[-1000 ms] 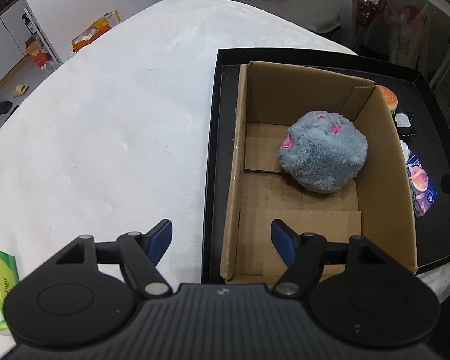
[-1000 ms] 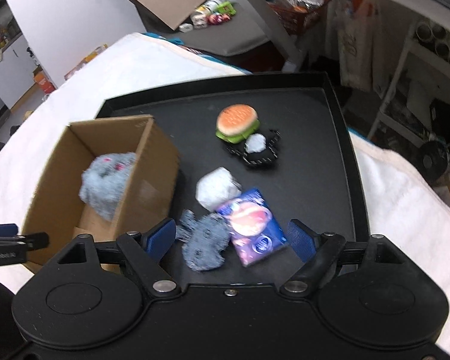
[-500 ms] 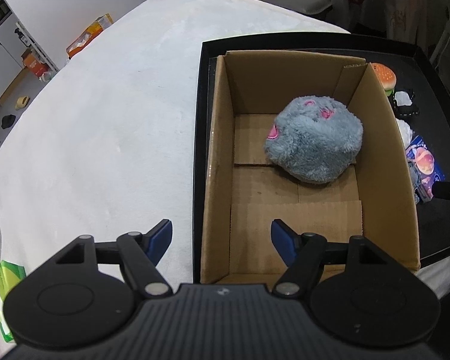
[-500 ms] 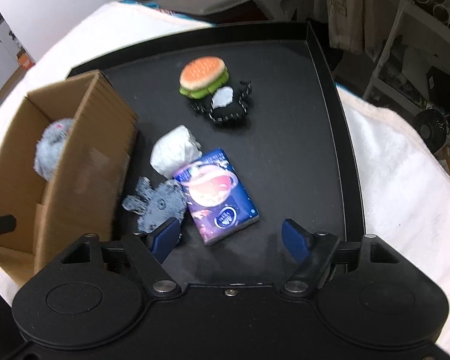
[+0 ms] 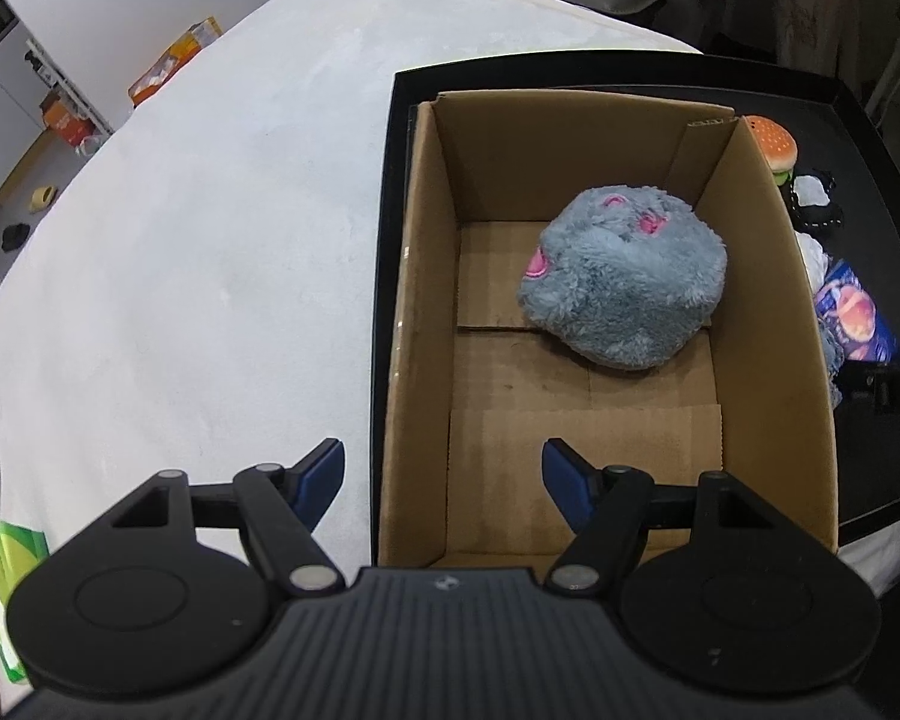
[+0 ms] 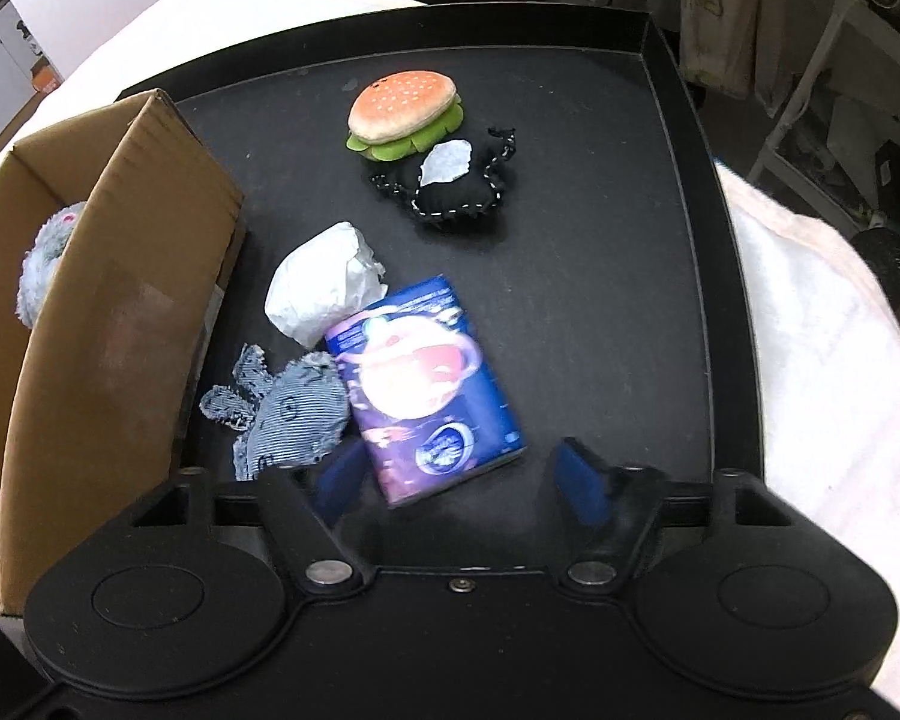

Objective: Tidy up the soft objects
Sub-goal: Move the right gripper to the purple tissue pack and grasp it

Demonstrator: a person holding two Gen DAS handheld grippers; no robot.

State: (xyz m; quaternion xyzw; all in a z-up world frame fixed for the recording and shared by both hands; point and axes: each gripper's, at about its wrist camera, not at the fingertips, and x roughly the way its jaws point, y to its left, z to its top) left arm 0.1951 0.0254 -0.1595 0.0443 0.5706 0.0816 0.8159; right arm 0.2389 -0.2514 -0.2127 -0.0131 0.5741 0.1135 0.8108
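A grey plush with pink marks (image 5: 624, 282) lies in the open cardboard box (image 5: 426, 300), which stands on the black tray (image 6: 600, 276). My left gripper (image 5: 444, 474) is open and empty over the box's near left wall. On the tray beside the box (image 6: 108, 312) lie a burger plush (image 6: 405, 111), a black stitched pouch (image 6: 456, 186), a white wad (image 6: 324, 291), a blue-grey denim toy (image 6: 288, 411) and a blue printed pack (image 6: 426, 384). My right gripper (image 6: 459, 483) is open, its fingers on either side of the pack's near end.
The tray sits on a white cloth-covered table (image 5: 198, 228). A green carton (image 5: 12, 564) lies at the table's near left. The tray's raised rim (image 6: 726, 276) runs along the right. Shelves and clutter stand beyond the table.
My right gripper has moved down and forward toward the blue pack, which now sits between its fingers. My left gripper has shifted slightly over the box's near wall.
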